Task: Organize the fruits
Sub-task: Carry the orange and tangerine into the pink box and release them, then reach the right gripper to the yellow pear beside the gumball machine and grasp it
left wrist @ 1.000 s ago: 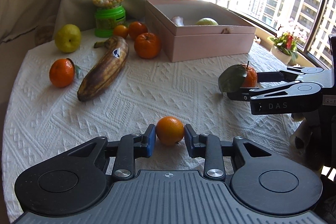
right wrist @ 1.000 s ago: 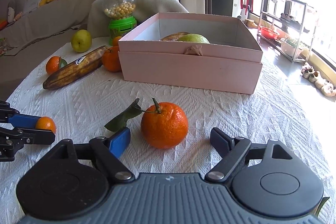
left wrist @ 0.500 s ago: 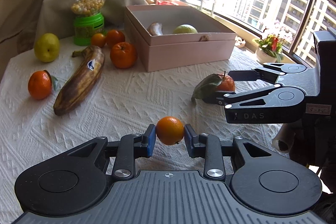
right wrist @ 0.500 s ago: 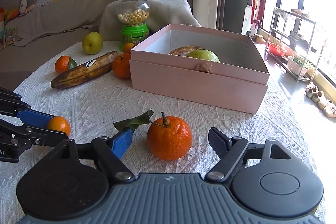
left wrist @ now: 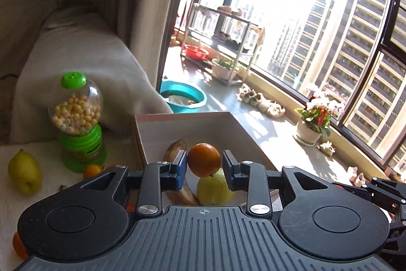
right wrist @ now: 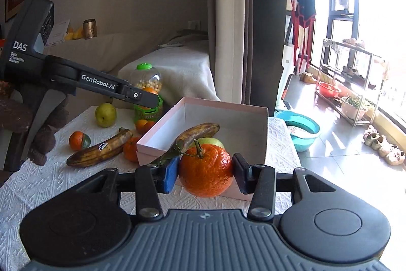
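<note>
While you look down the left wrist view, your left gripper (left wrist: 204,170) is clamped on a small orange (left wrist: 203,159), both pads touching its sides. That orange hangs over the open pink box (left wrist: 182,118), directly above the green pear (left wrist: 214,186) and the brown banana (left wrist: 177,178) already lying inside. So the drop point is straight below the jaws, and the box wall is already behind the fingertips. A loose yellow-green pear (left wrist: 24,172) sits well apart to the left, beside the green candy dispenser (left wrist: 77,123).

Switching to the right wrist view, your right gripper (right wrist: 205,173) has its jaws closing on the big leafy tangerine (right wrist: 206,170), and both pads already press it. This fruit is lifted, but it sits in front of the near wall of the box (right wrist: 228,109), not over it. Box lies straight ahead along the fingers. Left gripper (right wrist: 148,97) shows at upper left, reaching further towards the box than this one.

Left is nearer by my read, so it likely releases first; right needs to go forward over the rim. Risk: the two grippers crowd over one box. Loose banana (right wrist: 101,149) and small tangerine (right wrist: 77,140) wait on the tablecloth (right wrist: 50,184).
</note>
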Tool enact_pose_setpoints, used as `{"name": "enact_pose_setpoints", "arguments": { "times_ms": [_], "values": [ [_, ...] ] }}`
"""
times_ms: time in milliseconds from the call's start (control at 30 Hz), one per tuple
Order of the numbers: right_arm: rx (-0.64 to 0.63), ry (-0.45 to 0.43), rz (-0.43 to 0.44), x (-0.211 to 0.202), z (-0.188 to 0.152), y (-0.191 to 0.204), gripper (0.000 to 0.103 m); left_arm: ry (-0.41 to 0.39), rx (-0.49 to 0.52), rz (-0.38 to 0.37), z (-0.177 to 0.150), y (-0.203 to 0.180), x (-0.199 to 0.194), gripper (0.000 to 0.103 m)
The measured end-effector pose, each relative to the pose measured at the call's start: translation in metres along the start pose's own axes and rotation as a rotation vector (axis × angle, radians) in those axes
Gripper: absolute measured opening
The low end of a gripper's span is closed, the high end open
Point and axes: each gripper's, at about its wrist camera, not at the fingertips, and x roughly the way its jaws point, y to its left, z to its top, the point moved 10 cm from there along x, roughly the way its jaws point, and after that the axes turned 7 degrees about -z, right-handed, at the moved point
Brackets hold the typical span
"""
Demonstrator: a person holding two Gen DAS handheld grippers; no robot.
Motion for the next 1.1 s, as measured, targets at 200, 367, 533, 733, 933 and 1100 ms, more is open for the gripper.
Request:
{"name": "enact_pose_setpoints", "arguments": {
  "times_ms": [200,367,533,733,933,1100],
  "values": [
    [0.069,0.023,0.003,0.014,0.021,-0.014,0.045,-0.048,-0.072,0.022,-0.019,0.032,-0.023,0.035],
    [0.078,0.05,0.057,0.061,0.053,0.008,0.045,-0.066,-0.096,0.107,-0.057,0.068,-0.048,0.035],
    [0.19,0.189,0.074,0.159,0.077,0.032,0.045,-0.126,-0.097,0.137,-0.073,0.089,-0.073,0.035],
    [0.219,0.283,0.052,0.229,0.08,0.057,0.05,-0.211,-0.134,0.23,-0.072,0.139,-0.106,0.035],
    [0.068,0.256,0.098,0.203,0.077,0.111,0.066,-0.317,-0.299,0.353,-0.085,0.202,-0.123,0.035],
    [-0.008,0.333,0.283,0.204,0.07,0.205,0.076,-0.315,-0.371,0.389,-0.1,0.227,-0.132,0.035]
  ]
}}
